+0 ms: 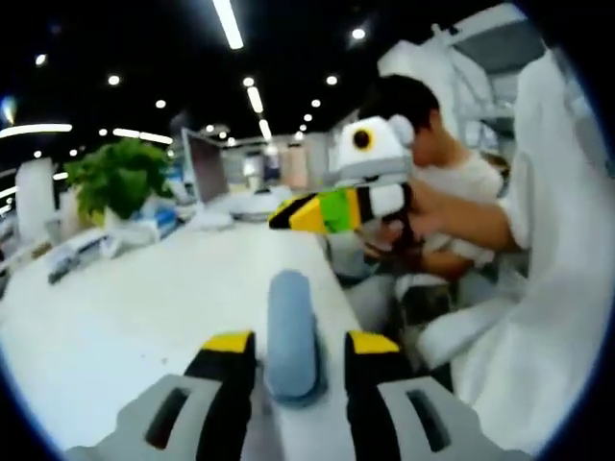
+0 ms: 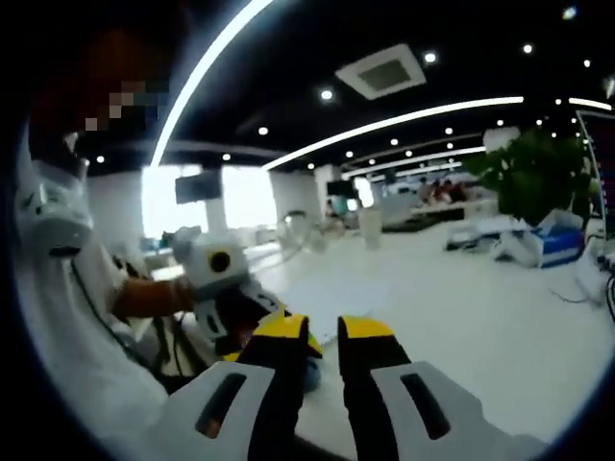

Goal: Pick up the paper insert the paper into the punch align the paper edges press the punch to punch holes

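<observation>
A rounded blue-grey punch (image 1: 293, 336) lies on the white table (image 1: 144, 317), reaching in between the fingers of my left gripper (image 1: 300, 344). Its yellow-tipped jaws stand open on either side of the punch with narrow gaps. My right gripper (image 1: 283, 216) hangs in the air over the table's right edge, held by a person's hand, its jaws together. In the right gripper view my right gripper (image 2: 324, 331) is shut with nothing seen between its tips. A pale sheet of paper (image 2: 332, 293) seems to lie flat just beyond them. My left gripper's body (image 2: 219, 264) shows at the left.
A seated person (image 1: 452, 192) is at the table's right edge beside a white chair (image 1: 461, 327). A potted plant (image 1: 115, 178), a monitor (image 1: 204, 165) and small clutter stand at the table's far end. A plant (image 2: 538, 168) and boxes (image 2: 548, 240) sit far right.
</observation>
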Available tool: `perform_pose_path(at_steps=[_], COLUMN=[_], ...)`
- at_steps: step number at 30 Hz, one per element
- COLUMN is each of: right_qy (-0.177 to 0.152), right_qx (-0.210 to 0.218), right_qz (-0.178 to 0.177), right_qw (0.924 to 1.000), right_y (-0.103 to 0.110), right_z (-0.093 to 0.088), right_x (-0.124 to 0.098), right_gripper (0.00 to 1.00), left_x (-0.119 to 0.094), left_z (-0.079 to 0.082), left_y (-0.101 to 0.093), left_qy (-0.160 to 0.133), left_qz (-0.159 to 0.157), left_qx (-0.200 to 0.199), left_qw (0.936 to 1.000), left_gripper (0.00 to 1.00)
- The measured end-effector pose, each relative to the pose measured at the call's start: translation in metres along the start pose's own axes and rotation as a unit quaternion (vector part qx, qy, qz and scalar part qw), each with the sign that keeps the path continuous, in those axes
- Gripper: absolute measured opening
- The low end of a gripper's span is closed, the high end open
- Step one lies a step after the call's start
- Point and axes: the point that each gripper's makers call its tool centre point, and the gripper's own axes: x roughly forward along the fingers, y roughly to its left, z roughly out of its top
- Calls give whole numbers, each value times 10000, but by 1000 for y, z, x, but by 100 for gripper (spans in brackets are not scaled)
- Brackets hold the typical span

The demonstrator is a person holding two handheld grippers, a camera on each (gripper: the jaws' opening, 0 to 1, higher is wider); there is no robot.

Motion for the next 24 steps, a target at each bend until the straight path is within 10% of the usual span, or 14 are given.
perform_pose_path(at_steps=[16,24], right_qy=[-345,-93], right_qx=[709,5], right_qz=[-486,-914], right_qw=[9957,9958], right_y=[1,8], right_z=[19,16], right_x=[10,34], right_gripper=[9,5], left_x=[1,1], left_z=[-2,-1], left_y=[1,1], left_qy=[-121,-149], left_qz=[14,0], left_qx=[-66,-51], left_qw=[9999,9999], left_gripper=[32,31])
